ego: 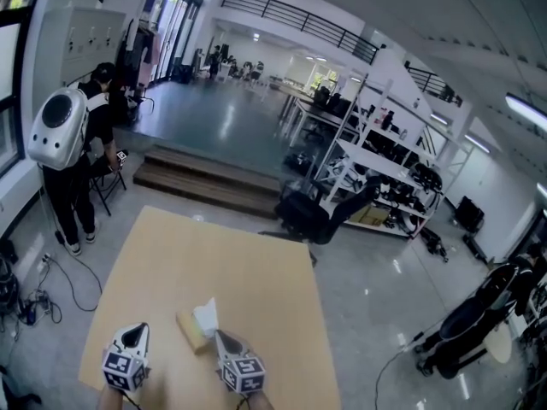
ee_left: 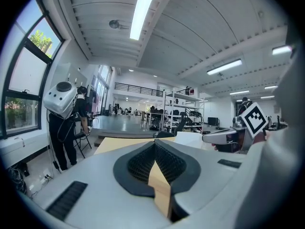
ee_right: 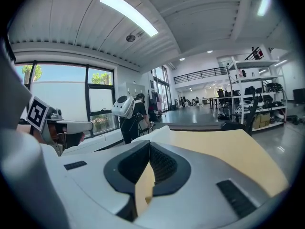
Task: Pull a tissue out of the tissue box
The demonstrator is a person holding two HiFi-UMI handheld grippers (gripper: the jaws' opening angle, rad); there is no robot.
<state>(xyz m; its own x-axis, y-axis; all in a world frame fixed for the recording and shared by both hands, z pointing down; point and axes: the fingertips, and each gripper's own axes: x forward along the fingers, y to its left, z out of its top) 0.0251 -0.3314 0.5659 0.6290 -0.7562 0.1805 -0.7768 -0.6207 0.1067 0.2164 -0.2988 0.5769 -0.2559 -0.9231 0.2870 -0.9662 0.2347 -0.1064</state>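
1. In the head view the table is a tan slab that runs away from me. Its far edge faces low wooden steps, and its right edge runs along grey floor.
2. Most of the open tabletop lies beyond the tissue box, which sits close to the near edge, between my two tools.
3. Off the left edge, cables trail over the floor. Farther back a person with a white backpack stands by a chair.
4. Past the far right corner there is a dark office chair, and behind it shelving loaded with dark gear.
5. The box lies flat on the table. A white tissue stands up out of its top, crumpled into a peak.
6. The left gripper hangs left of the box, apart from it. In its own view the tongs are pressed together at the tips and hold nothing.
7. The right gripper comes in from the box's right, and its tip is right at the tissue's lower edge. In its own view the tongs are pressed together, and the white sheet rises just past their tips.
8. I cannot tell whether a corner of the tissue is caught between them.
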